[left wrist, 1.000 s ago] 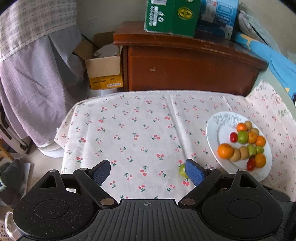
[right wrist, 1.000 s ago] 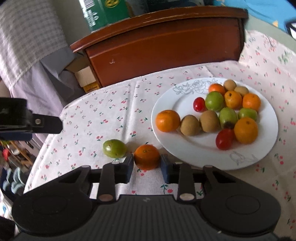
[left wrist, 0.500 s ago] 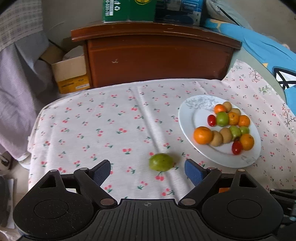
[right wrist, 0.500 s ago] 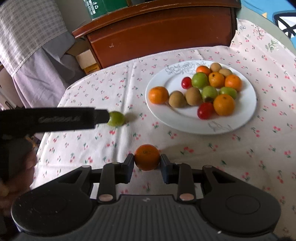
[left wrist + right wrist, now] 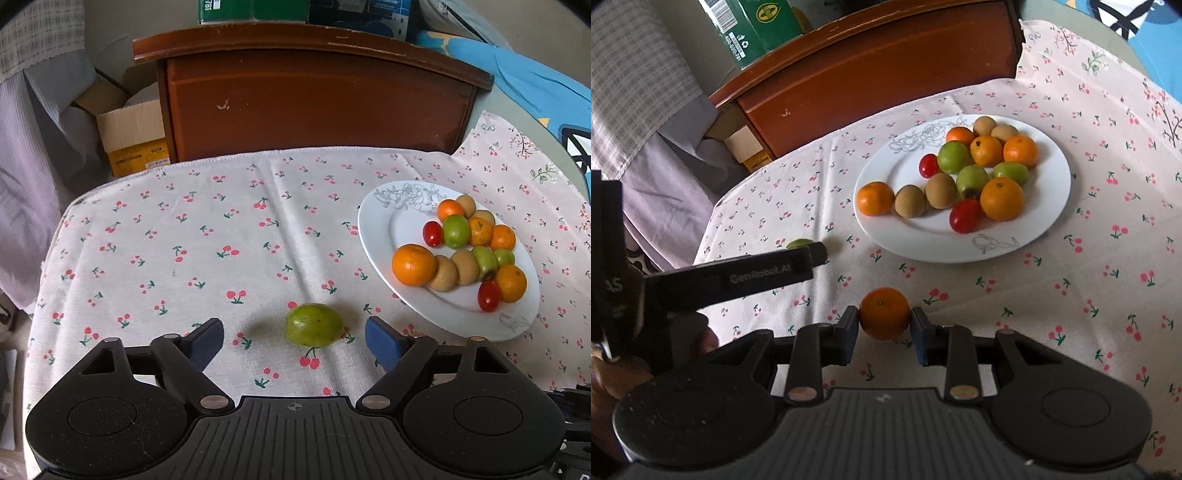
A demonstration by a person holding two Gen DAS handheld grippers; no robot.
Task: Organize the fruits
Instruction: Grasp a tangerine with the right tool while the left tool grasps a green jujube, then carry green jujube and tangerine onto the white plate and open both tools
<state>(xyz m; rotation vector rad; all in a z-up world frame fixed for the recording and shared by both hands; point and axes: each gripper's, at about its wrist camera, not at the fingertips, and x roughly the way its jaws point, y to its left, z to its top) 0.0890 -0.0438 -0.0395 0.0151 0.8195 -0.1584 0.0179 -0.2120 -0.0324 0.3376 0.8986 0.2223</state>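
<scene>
Green fruit (image 5: 314,325) lies on the cherry-print cloth (image 5: 184,240), lower centre of the left wrist view, between the closing pads of the left gripper (image 5: 294,341), untouched. Right gripper (image 5: 884,325) clamps an orange (image 5: 884,313), bottom centre. White plate (image 5: 1045,218) of fruit sits upper right.

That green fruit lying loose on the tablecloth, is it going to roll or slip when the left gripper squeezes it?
The green fruit is rounded and smooth-skinned, so it could roll if nudged off-centre. The left gripper is closing with the fruit between its pads, not yet touching. The soft tablecloth probably damps rolling.
</scene>
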